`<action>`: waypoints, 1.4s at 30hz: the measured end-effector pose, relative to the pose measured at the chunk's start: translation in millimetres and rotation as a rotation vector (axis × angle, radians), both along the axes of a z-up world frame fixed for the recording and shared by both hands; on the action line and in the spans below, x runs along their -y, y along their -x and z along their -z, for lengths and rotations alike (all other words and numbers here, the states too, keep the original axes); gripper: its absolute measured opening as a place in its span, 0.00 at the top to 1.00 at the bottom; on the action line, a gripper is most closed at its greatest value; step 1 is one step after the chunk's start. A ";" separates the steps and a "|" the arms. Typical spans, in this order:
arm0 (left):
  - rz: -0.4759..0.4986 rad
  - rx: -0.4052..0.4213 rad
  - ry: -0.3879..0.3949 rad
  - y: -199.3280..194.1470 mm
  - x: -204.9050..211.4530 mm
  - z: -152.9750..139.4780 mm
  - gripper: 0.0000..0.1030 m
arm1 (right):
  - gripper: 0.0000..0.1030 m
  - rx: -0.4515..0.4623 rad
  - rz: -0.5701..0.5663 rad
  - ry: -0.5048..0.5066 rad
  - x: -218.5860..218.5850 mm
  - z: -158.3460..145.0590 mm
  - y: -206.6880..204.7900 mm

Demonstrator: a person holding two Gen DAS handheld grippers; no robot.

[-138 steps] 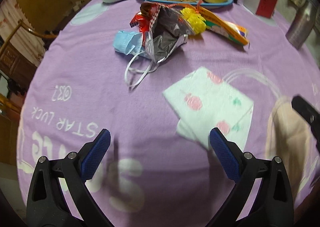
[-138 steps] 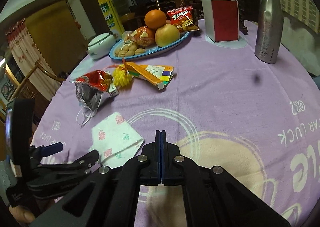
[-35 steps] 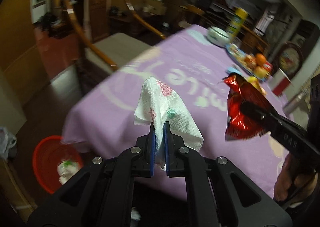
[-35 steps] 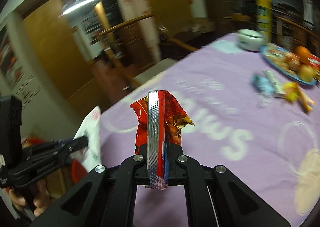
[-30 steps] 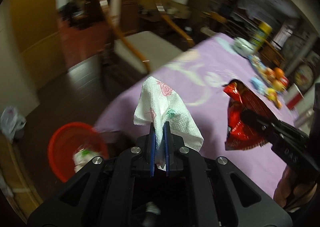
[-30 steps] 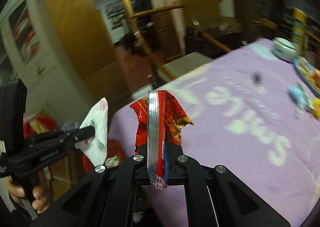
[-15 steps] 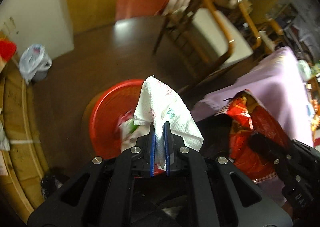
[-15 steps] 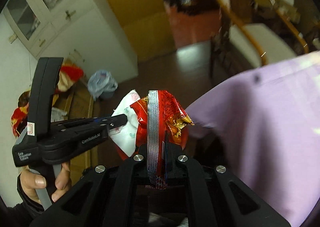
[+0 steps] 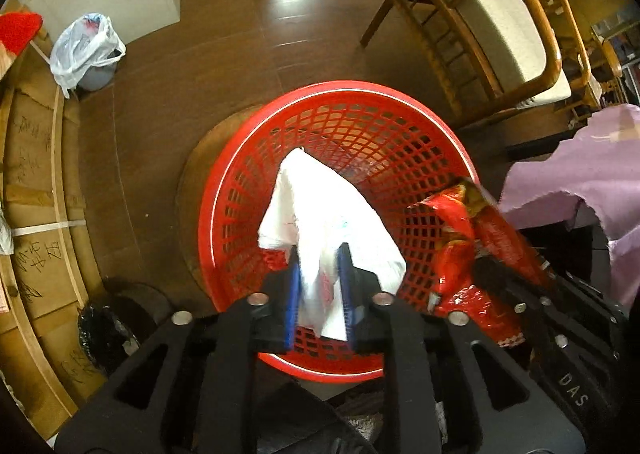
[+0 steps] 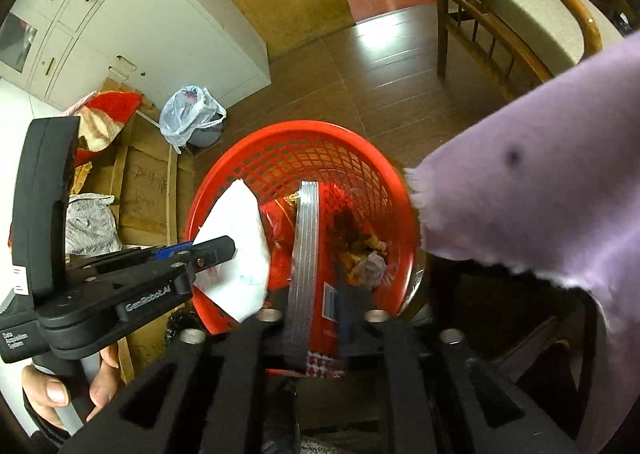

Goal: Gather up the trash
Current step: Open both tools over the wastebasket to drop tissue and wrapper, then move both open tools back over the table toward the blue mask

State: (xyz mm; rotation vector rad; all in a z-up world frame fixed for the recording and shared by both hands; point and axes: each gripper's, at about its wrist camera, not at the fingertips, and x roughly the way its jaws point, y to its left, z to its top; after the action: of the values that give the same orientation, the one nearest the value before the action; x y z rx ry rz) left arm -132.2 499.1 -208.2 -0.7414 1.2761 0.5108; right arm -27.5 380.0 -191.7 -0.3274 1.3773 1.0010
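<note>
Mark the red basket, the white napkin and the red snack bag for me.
red basket (image 9: 224, 190), left wrist view, on its left rim.
white napkin (image 9: 320, 206), left wrist view, on its middle fold.
red snack bag (image 10: 306, 254), right wrist view, on its silver seam.

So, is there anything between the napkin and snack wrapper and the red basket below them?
Nothing visible. The napkin and the red wrapper sit between opening jaws directly over the red basket. Its mouth is uncovered, with only some trash at the bottom.
</note>
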 end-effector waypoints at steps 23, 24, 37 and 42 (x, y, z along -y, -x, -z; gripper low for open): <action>0.026 0.172 -0.152 3.3 30.1 -103.3 0.33 | 0.47 0.228 0.042 -0.209 61.5 -139.8 -0.8; 0.037 0.189 -0.163 2.5 36.2 -112.1 0.33 | 0.47 0.246 0.044 -0.213 67.2 -145.8 0.6; 0.241 0.263 -0.256 -31.5 131.9 -169.0 0.23 | 0.23 0.470 0.374 -0.140 239.2 -199.0 -48.9; 0.340 0.288 -0.289 -60.0 185.6 -185.9 0.21 | 0.21 0.470 0.579 -0.135 328.0 -203.9 -81.8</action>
State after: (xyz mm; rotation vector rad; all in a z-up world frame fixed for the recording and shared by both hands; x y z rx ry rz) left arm -72.2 313.5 -22.3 -0.3308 1.0044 0.2888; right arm 54.3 52.0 12.3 -0.0440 0.8894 0.4866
